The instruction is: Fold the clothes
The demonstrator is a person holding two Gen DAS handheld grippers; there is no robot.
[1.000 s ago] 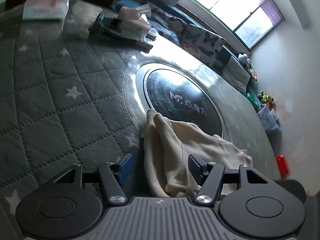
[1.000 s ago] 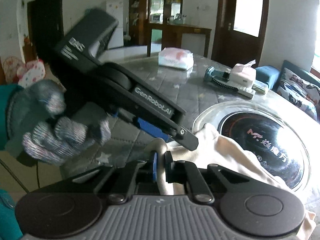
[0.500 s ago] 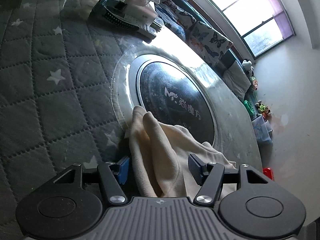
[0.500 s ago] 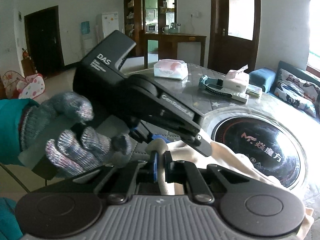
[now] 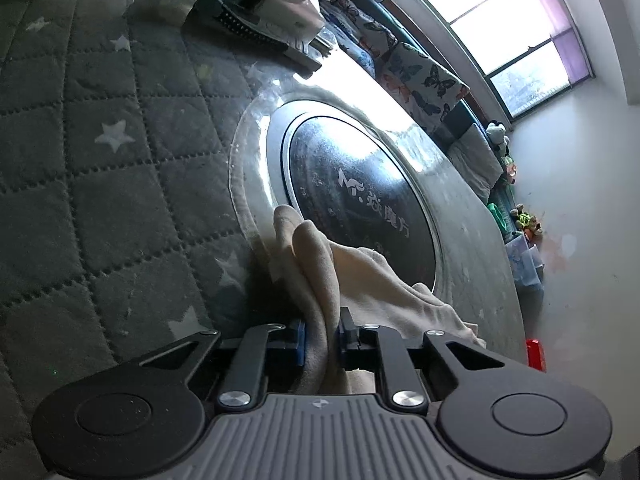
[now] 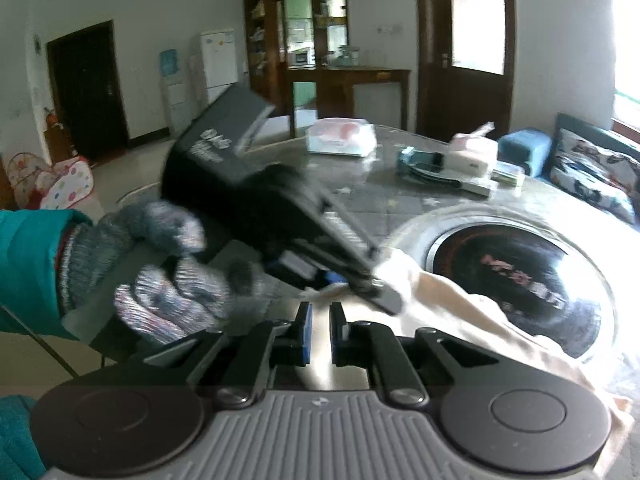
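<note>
The left tool [image 5: 322, 342] is now pinching a bunched ridge of the cream garment [image 5: 320, 264]; its jaws have just been closing, and the fabric that was lying loose between wide-apart fingers half a second ago is sitting pressed between the pads. The right tool [image 6: 319, 330] is clamping a fold of the same garment, as it was a second ago, with only a thin strip of cloth showing in the narrow gap. That puts both tools on the cloth at points just beside each other — likely the start of a lift or a spread, with no fold made yet.

The garment is trailing from the tools across the grey quilted, star-printed cover of the counter [image 5: 100, 168] and over the rim of the round black cooktop [image 5: 360, 184] set into it. In the right wrist view a gloved hand [image 6: 168, 280] with a teal sleeve is carrying the left tool's body, blurred.

Writing: the cooktop is showing a white "M" logo followed by Chinese characters too small to read surely; the left tool's housing is bearing white lettering — smeared here, unreadable.
</note>
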